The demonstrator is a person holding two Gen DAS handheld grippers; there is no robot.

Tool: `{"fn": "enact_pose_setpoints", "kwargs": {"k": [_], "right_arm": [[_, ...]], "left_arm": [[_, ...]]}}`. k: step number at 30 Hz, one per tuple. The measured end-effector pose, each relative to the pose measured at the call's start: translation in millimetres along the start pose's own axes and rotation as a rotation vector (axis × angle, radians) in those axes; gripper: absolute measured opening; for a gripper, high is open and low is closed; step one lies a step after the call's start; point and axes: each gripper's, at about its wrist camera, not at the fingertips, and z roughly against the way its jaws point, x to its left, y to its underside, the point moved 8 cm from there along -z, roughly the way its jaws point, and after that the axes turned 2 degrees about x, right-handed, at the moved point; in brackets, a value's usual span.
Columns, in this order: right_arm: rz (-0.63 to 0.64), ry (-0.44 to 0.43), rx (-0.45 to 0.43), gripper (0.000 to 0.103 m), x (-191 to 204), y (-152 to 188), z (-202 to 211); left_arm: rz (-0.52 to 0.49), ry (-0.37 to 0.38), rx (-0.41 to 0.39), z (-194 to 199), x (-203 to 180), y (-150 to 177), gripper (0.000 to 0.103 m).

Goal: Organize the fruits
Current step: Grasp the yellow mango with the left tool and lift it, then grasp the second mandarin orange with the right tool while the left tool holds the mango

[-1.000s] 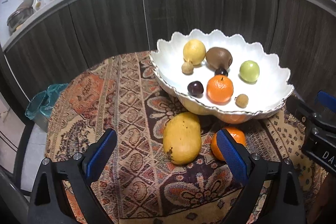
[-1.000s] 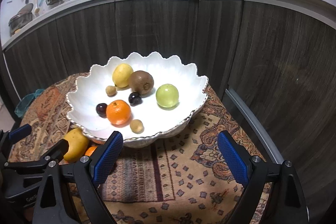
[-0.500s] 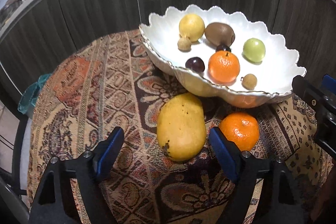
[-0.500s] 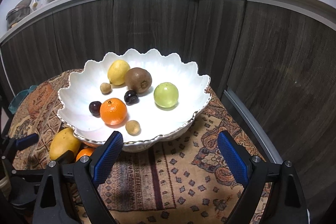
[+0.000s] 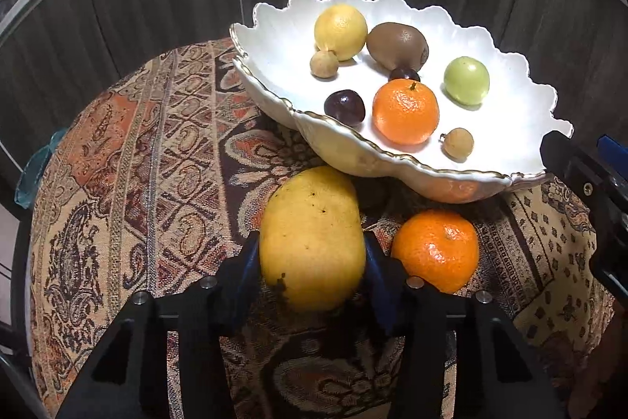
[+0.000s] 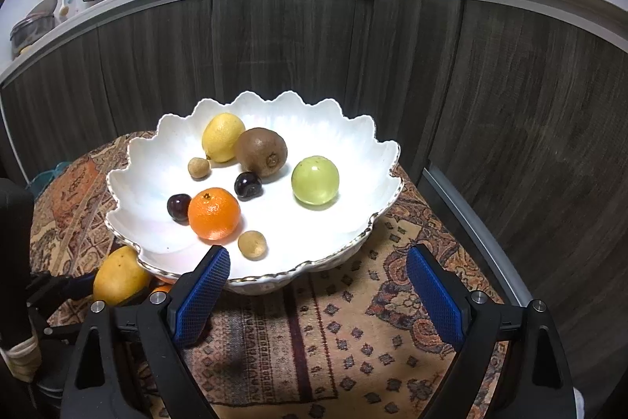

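L tool (image 5: 312, 258) low, clamped on mango (image 5: 312, 238); R tool (image 6: 318, 295) level, fingers apart.

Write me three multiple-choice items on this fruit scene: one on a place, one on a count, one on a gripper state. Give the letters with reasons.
1. Where does the mango lie?
A. in the bowl
B. on the patterned cloth in front of the bowl
C. on the counter

2. How many oranges are inside the bowl?
A. one
B. two
C. three

3. What is the right gripper doing?
A. gripping the kiwi
B. shut on nothing
C. open, holding nothing

Answers:
1 B: it rests on the cloth, between the left gripper's fingers.
2 A: one orange is inside; the other orange sits on the cloth.
3 C: its blue fingers stand wide apart over bare cloth.
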Motion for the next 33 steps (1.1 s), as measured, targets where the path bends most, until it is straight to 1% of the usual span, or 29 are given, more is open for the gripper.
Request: {"fn": "enact_pose_setpoints", "kwargs": {"k": [4, 8, 14, 16, 20, 25, 33], "right_arm": [[-0.003, 0.001, -0.002, 0.092, -1, 0, 0], [0.005, 0.001, -0.003, 0.092, 2, 0, 1], [0.011, -0.034, 0.008, 0.092, 11, 4, 4], [0.018, -0.051, 0.017, 0.092, 17, 6, 7], [0.018, -0.088, 0.039, 0.092, 30, 14, 13], [0.017, -0.125, 0.057, 0.092, 46, 24, 17], [0.053, -0.157, 0.113, 0.092, 78, 38, 3]], "left_arm": [[0.015, -0.001, -0.001, 1, 3, 0, 0.048], [0.027, -0.044, -0.020, 9, 11, 4, 0.048], [0.062, -0.051, -0.041, 28, 27, 12, 0.048], [0.072, -0.051, -0.046, 35, 33, 15, 0.048], [0.084, -0.079, -0.078, 51, 44, 20, 0.048], [0.117, -0.097, -0.088, 59, 59, 32, 0.048], [0.172, -0.107, -0.099, 65, 85, 44, 0.048]]}}
